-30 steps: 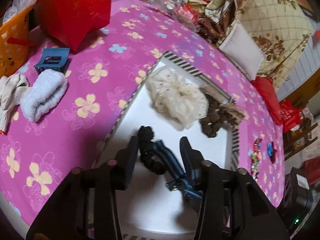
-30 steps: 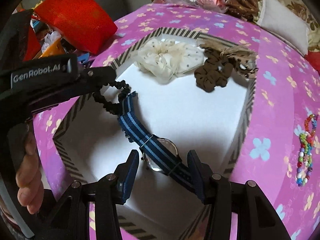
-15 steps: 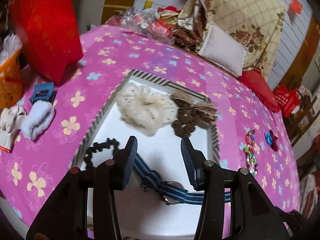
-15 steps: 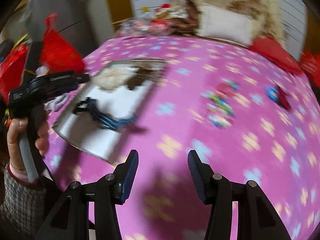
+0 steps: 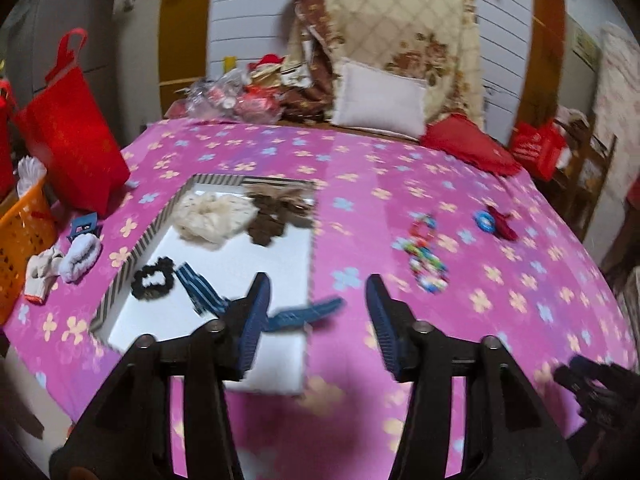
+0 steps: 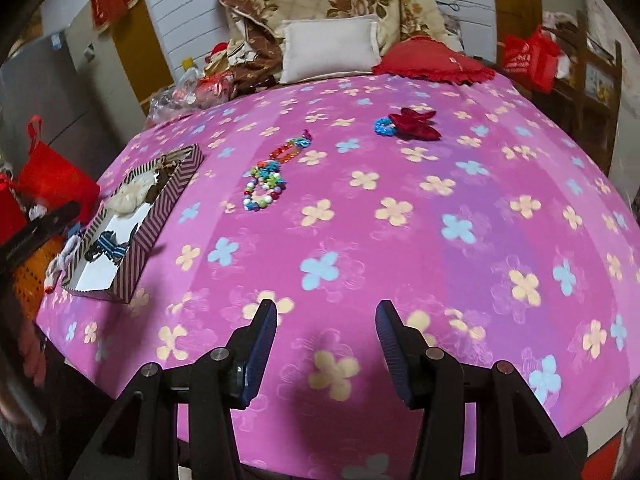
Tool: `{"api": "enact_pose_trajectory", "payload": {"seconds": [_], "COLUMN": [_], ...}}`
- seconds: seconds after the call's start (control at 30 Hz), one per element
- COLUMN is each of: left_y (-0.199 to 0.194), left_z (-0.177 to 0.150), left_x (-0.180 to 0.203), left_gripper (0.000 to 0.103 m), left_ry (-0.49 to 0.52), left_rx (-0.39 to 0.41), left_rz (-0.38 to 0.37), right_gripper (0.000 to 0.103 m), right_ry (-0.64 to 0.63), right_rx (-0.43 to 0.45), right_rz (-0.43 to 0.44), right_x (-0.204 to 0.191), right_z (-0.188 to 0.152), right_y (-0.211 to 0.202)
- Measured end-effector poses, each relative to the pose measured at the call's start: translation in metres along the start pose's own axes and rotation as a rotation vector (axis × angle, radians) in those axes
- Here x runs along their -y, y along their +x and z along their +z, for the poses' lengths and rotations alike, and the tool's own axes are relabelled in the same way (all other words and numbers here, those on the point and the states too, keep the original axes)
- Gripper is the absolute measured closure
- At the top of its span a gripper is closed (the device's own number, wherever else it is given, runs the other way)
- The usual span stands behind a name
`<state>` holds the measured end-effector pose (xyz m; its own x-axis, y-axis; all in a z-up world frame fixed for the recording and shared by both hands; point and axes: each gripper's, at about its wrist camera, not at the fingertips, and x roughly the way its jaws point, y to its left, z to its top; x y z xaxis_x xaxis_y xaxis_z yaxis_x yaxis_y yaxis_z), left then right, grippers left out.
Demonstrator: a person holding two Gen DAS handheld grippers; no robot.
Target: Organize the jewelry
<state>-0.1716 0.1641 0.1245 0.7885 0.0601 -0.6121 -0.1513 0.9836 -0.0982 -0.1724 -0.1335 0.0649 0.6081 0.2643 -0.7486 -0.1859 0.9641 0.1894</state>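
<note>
The left gripper (image 5: 316, 316) is opening, nothing between its jaws; the right gripper (image 6: 326, 340) hangs spread and empty above the pink flowered cloth (image 6: 400, 240). At left of frame, the striped box (image 6: 160, 216) holds a blue strap (image 5: 200, 292) and scrunchies. Beads (image 6: 264, 184) lie centre, cloth bare around. Pillows (image 6: 328, 48) bound the far edge.
</note>
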Motion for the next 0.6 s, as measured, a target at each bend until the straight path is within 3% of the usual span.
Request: {"api": "enact_pose_trajectory", "payload": {"seconds": [0.2,0.27,0.37,0.6], "left_y": [-0.028,-0.032,-0.034,-0.032], "left_z": [-0.014,-0.018,-0.026,-0.036], "left_x": [0.039,0.049,0.059,0.077], "left_gripper": [0.044,0.037,0.036,0.036], "left_ry": [0.042,0.067,0.076,0.108], "left_rx": [0.005,0.001,0.004,-0.079], "left_rz": [0.015,0.02,0.007,-0.047], "right_gripper": [0.054,0.053,0.053,0.053], "right_ry": [0.021,0.031,0.036,0.065], "right_rx": [0.043,0.062,0.048,0.071], "right_rz": [0.014,0.019,-0.006,-0.03], "right_x": [0.013,0.02,0.028,0.039], "right_z": [-0.007,-0.012,-0.017,-0.019], "right_y": [-0.01,-0.014,-0.01,-0.02]}}
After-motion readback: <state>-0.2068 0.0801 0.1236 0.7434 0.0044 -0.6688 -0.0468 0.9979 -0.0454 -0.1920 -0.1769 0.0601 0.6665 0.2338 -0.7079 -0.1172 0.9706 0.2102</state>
